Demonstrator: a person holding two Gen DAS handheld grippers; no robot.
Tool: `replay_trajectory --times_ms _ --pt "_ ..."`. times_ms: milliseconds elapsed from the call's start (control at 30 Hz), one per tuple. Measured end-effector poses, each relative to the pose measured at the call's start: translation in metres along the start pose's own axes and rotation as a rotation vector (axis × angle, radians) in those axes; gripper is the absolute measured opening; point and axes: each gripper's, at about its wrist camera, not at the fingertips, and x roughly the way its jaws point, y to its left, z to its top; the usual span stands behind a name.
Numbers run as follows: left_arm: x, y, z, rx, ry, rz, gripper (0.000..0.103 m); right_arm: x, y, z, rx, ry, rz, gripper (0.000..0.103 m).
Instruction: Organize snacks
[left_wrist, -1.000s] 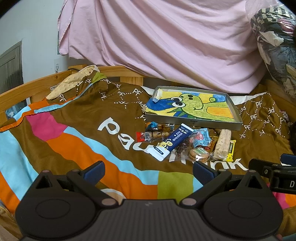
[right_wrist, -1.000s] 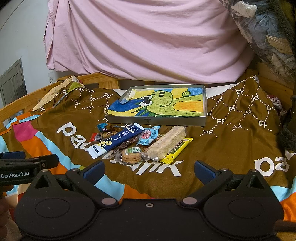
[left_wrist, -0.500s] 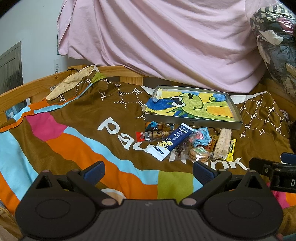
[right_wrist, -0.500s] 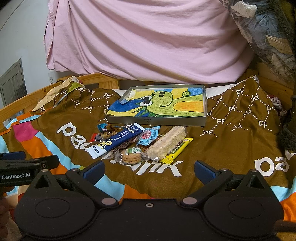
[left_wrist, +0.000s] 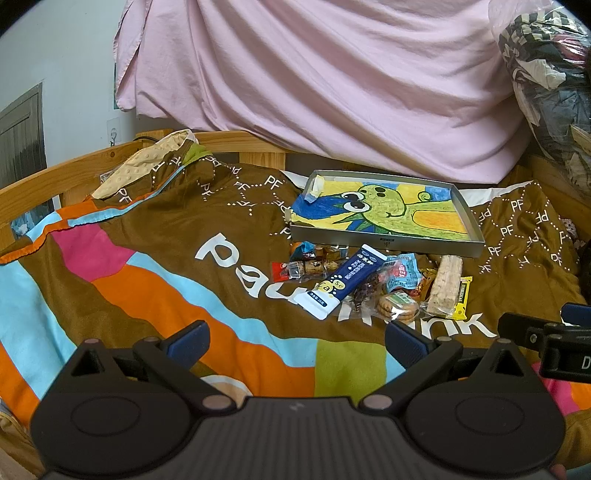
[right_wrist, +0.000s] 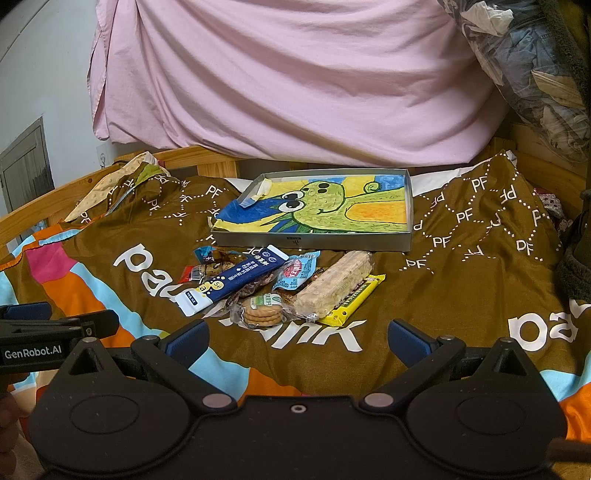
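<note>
Snacks: your pile of snacks (right_wrist: 273, 286) lies on the brown patterned blanket (right_wrist: 461, 266), just in front of the tray and well ahead of both claws.
Tray: your shallow grey tray (right_wrist: 314, 242) sits flat on the blanket behind the pile; its floor shows a green cartoon creature on yellow and blue, and nothing lies inside it.
Blue stick pack: the long dark-blue sachet (right_wrist: 232, 280) rests slantwise across the left of the pile, its white end toward you.
Pale bar: the clear-wrapped puffed-grain bar (right_wrist: 334, 282) lies on the right side, overlapping the yellow bar (right_wrist: 352, 301) beside it.
Biscuits: the round biscuits in a clear wrapper (right_wrist: 262, 314) are the nearest item to your right claw.
Small pieces: a light-blue packet (right_wrist: 295, 271) sits mid-pile; a red-ended wrapped sweet (left_wrist: 303, 269) lies at the left edge.
Left claw: your left gripper (left_wrist: 295, 339) has its fingers spread wide, holding nothing, above the striped part of the blanket.
Right claw: your right gripper (right_wrist: 297, 338) is likewise spread and empty, aimed at the near edge of the pile.
Backdrop: a pink sheet (right_wrist: 295, 81) hangs behind the tray.
</note>
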Motion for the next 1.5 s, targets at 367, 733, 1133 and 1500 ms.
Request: replay_trajectory --times_ms 367,733,1133,1500 --pt "0.0 0.0 -0.001 0.001 0.003 0.001 0.103 0.0 0.0 -0.001 0.001 0.0 0.0 0.102" --pt "0.002 0.002 -0.003 -0.003 0.004 0.006 0.103 0.0 0.0 -0.002 0.002 0.0 0.001 0.102" --pt "0.007 0.002 -0.003 0.0 0.028 0.009 0.103 0.002 -0.001 -0.003 0.003 0.007 0.001 0.102" --pt "0.012 0.003 0.011 -0.004 0.081 0.034 0.103 0.002 -0.006 0.008 0.065 0.029 0.034 0.102"
